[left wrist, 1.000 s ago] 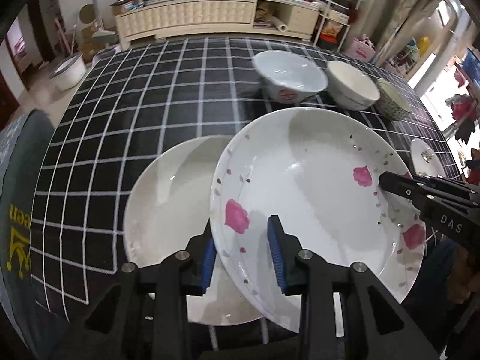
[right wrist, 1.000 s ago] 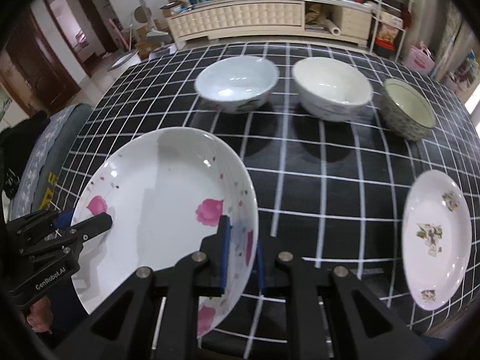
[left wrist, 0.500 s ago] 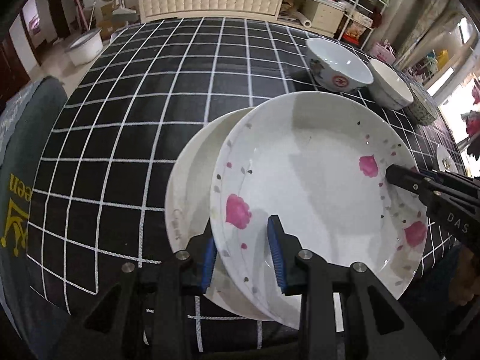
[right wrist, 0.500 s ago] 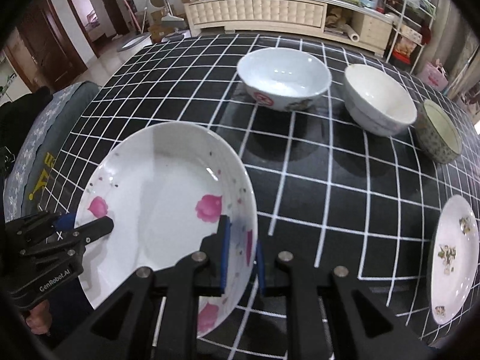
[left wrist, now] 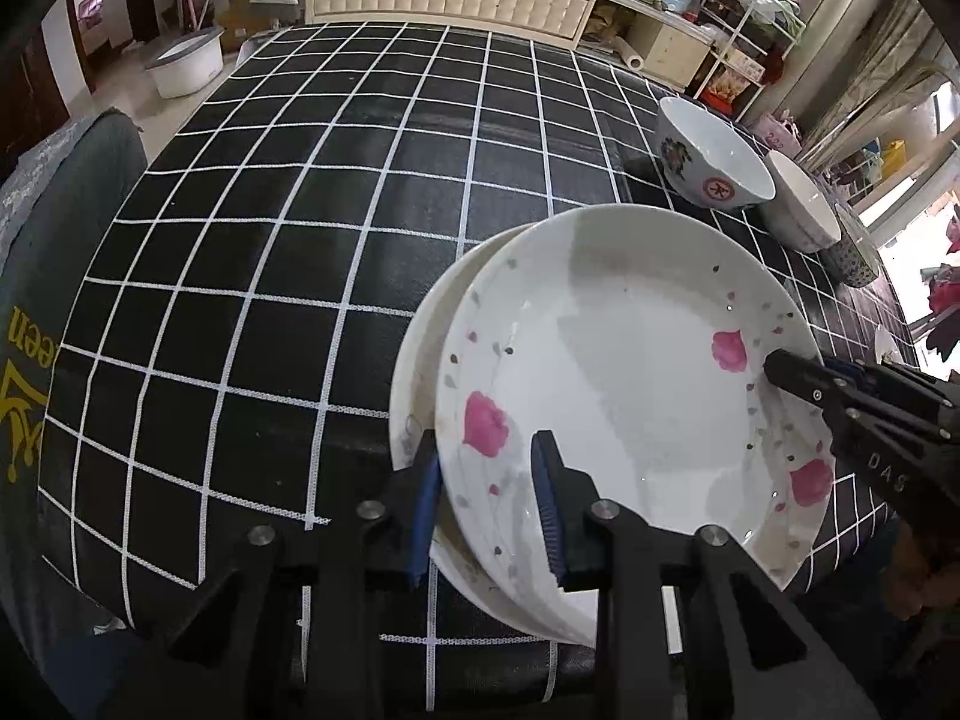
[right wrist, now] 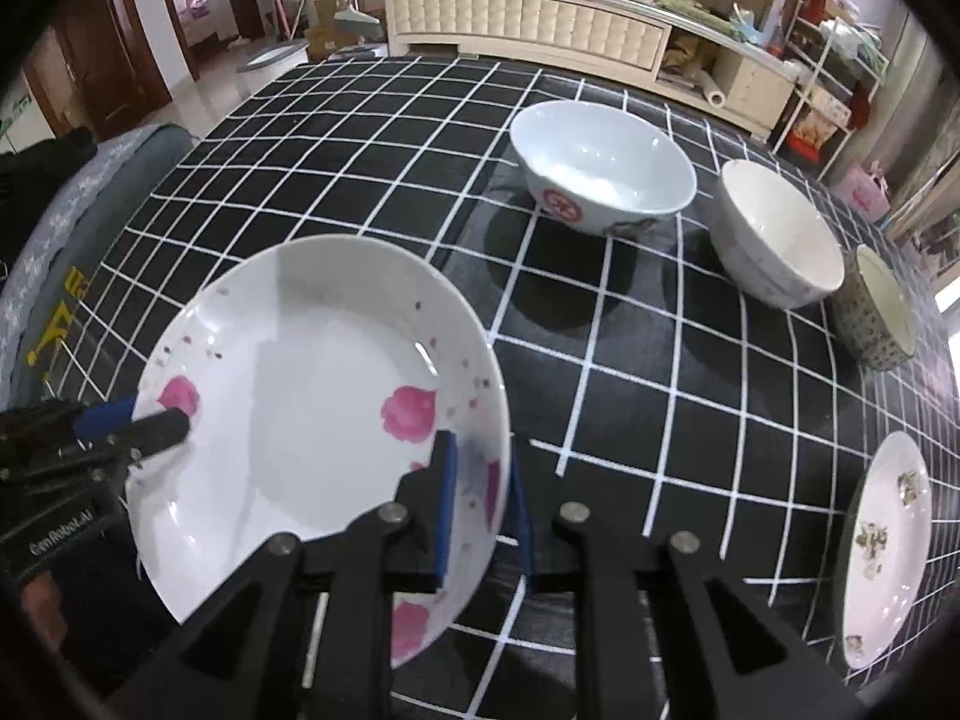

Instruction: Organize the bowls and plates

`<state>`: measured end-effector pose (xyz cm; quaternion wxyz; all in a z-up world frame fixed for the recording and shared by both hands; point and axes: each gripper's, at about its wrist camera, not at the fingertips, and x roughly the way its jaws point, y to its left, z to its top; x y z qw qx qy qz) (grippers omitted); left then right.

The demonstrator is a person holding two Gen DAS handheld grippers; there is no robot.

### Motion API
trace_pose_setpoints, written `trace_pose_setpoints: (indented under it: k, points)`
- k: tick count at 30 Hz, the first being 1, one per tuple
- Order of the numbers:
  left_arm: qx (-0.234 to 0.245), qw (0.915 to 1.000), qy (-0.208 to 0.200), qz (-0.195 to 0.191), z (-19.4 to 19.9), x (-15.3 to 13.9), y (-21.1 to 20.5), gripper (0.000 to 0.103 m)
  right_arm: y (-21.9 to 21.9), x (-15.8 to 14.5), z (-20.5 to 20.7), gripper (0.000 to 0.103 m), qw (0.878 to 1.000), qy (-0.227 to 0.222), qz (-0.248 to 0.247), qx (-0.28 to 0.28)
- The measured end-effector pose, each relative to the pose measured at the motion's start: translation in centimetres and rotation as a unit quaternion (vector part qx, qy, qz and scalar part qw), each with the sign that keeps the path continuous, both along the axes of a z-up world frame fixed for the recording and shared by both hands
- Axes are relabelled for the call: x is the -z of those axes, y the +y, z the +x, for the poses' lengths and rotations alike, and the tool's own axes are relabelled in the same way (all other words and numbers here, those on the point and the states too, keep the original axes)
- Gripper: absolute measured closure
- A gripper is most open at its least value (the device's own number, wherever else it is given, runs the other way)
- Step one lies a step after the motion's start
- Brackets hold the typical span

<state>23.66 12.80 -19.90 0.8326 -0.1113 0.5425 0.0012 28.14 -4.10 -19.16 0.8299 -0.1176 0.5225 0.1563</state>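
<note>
Left wrist view: my left gripper [left wrist: 487, 504] is clamped on the near rim of the flowered plate [left wrist: 624, 396]; my right gripper [right wrist: 480, 507] pinches the opposite rim. Flowered plate now sits almost fully over the plain plate [left wrist: 420, 354], only a left crescent showing; a second ago about half was visible. Can't tell if they touch. Beyond: red-stamped bowl [right wrist: 600, 168], white bowl [right wrist: 780, 234], patterned cup [right wrist: 879, 315], partly cut off. Small plate [right wrist: 885, 540] lies far right on the checked tablecloth [right wrist: 630, 360].
</note>
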Motion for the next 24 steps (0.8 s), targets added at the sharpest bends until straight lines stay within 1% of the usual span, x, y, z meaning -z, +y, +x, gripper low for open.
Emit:
trace_pose_setpoints:
  k: [1,2,3,4,6,7,8,9,10,11,12,14,17,20,21,22,24]
  points:
    - [-0.001,1.0000,-0.004,0.007,-0.1,-0.3,0.0,0.076,-0.2,0.1,0.1,0.070,1.000,0.005,0.004,0.003]
    - [-0.002,0.9999,-0.004,0.011,-0.4,-0.5,0.1,0.076,-0.4,0.1,0.1,0.063,1.000,0.013,0.011,0.007]
    - [-0.004,0.9998,-0.009,0.018,-0.6,-0.9,0.1,0.075,-0.7,0.2,0.1,0.058,1.000,0.018,0.017,0.013]
    - [-0.006,0.9998,-0.009,0.018,-0.7,-1.0,0.1,0.075,-0.8,0.1,0.0,0.056,1.000,0.019,0.018,0.016]
    - [-0.009,0.9999,-0.005,0.010,-0.9,-1.2,0.4,0.075,-1.1,-0.2,-0.3,0.047,1.000,0.016,0.018,0.019]
    - [-0.012,0.9999,-0.003,0.010,-0.9,-1.3,0.5,0.075,-1.3,-0.5,-0.5,0.045,1.000,0.014,0.020,0.019]
    - [-0.014,0.9997,-0.005,0.020,-1.1,-1.6,0.4,0.074,-1.6,-0.9,-0.8,0.040,1.000,0.011,0.023,0.019]
    - [-0.013,0.9994,-0.010,0.031,-1.3,-2.0,0.3,0.071,-1.6,-1.2,-0.9,0.037,1.000,0.009,0.022,0.018]
    - [-0.012,0.9990,-0.016,0.039,-1.5,-2.4,0.1,0.068,-1.9,-1.7,-1.1,0.036,1.000,0.003,0.021,0.019]
    - [-0.009,0.9987,-0.025,0.043,-1.8,-3.0,-0.1,0.068,-2.1,-2.1,-1.3,0.035,1.000,0.000,0.022,0.022]
    - [-0.006,0.9986,-0.031,0.042,-2.0,-3.6,-0.4,0.066,-2.4,-2.4,-1.5,0.035,0.999,-0.003,0.023,0.024]
    - [0.000,0.9984,-0.039,0.041,-2.4,-4.4,-0.9,0.066,-2.7,-3.2,-2.0,0.034,0.999,-0.008,0.029,0.027]
    - [0.008,0.9973,-0.050,0.052,-2.9,-5.8,-2.1,0.066,-3.3,-4.3,-2.8,0.033,0.999,-0.019,0.032,0.028]
    - [0.017,0.9965,-0.061,0.055,-3.5,-7.0,-3.4,0.064,-4.3,-5.7,-3.7,0.032,0.998,-0.030,0.039,0.033]
    - [0.020,0.9962,-0.064,0.056,-3.7,-7.6,-3.9,0.060,-4.6,-6.1,-3.9,0.032,0.998,-0.033,0.040,0.035]
    - [0.022,0.9960,-0.065,0.056,-3.8,-7.8,-4.2,0.059,-5.0,-6.6,-4.2,0.032,0.998,-0.037,0.041,0.038]
    - [0.031,0.9950,-0.075,0.058,-4.2,-8.9,-5.2,0.059,-5.8,-7.5,-4.9,0.031,0.997,-0.046,0.044,0.042]
